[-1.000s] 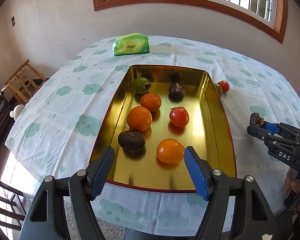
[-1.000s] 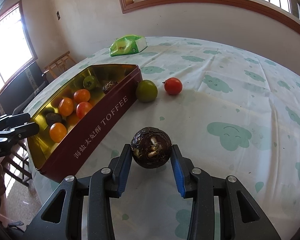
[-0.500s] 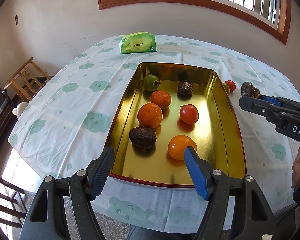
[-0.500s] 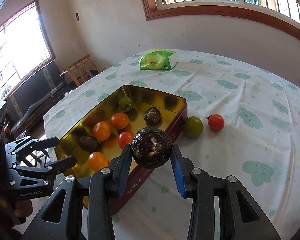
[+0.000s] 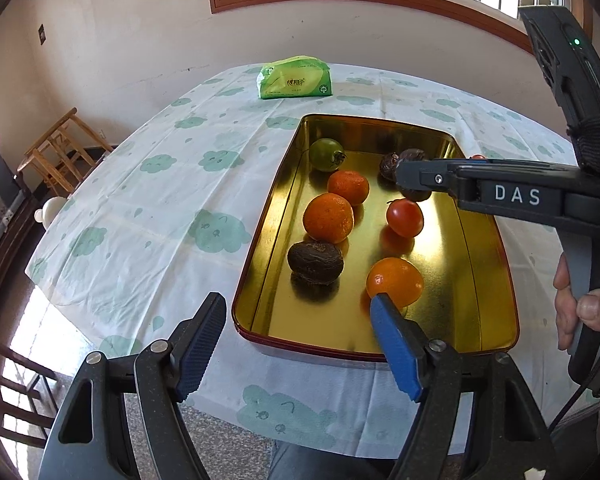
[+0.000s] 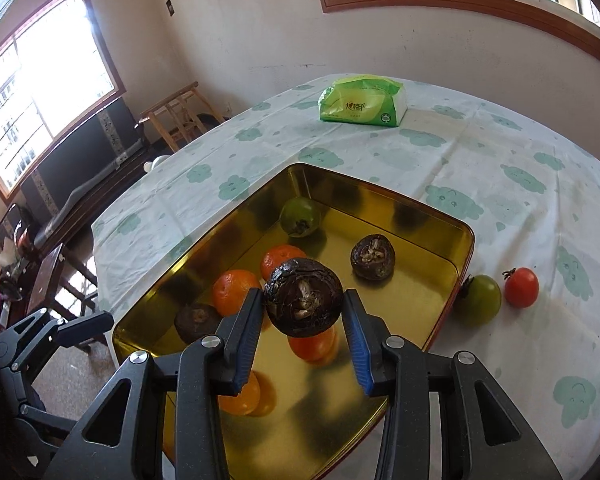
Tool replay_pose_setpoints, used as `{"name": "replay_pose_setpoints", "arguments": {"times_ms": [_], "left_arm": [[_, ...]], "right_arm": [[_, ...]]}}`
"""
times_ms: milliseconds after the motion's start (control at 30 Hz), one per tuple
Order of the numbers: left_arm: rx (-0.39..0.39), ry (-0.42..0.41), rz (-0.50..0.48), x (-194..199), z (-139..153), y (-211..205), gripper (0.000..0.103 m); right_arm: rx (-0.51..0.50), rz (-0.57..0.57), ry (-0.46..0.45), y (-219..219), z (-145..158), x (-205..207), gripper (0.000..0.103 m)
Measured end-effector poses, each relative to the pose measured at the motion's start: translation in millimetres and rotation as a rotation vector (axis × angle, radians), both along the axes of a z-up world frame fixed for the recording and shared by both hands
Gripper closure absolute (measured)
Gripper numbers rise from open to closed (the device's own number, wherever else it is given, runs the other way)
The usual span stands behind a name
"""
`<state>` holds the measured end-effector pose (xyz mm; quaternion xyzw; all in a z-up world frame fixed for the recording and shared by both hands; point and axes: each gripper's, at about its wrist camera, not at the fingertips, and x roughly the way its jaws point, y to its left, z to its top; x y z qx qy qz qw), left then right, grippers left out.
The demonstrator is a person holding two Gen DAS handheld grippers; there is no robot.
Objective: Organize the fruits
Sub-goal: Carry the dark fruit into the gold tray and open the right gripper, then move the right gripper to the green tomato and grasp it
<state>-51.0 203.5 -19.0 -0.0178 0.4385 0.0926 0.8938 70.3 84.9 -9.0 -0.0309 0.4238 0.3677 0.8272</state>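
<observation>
Right gripper [image 6: 303,344] is hovering a wrinkled dark brown round fruit [image 6: 303,303] over the gold metal tin [image 6: 428,288].
"DAS" is showing in white on its black body; its fingers are clamping the fruit, stem scar facing the camera. Left gripper [image 5: 300,348] is gaping wide, holding nothing, near the tin's end on the counter [image 5: 160,208].
</observation>
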Motion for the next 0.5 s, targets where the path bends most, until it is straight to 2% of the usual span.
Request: {"name": "replay_pose_setpoints", "arguments": {"times_ms": [33,67,200,333,500], "left_arm": [[-0.001,0.002,0.002,0,0,1,0.032],[-0.002,0.002,0.003,0,0,1,0.032],[0.003,0.001,0.005,-1,1,1,0.032],[0.001,0.001,0.001,0,1,-1,0.031],[0.009,0.005,-0.018,2,1,-12,0.029]], "right_arm": [[0.03,-0.005,0.012,-2,2,2,0.059],[0.064,-0.013,0.014,-6,6,3,0.053],[0.15,-0.063,-0.044,-33,26,-3,0.038],[0.153,-0.14,-0.057,-74,26,-6,0.035],[0.092,-0.232,-0.04,-125,5,-12,0.035]]}}
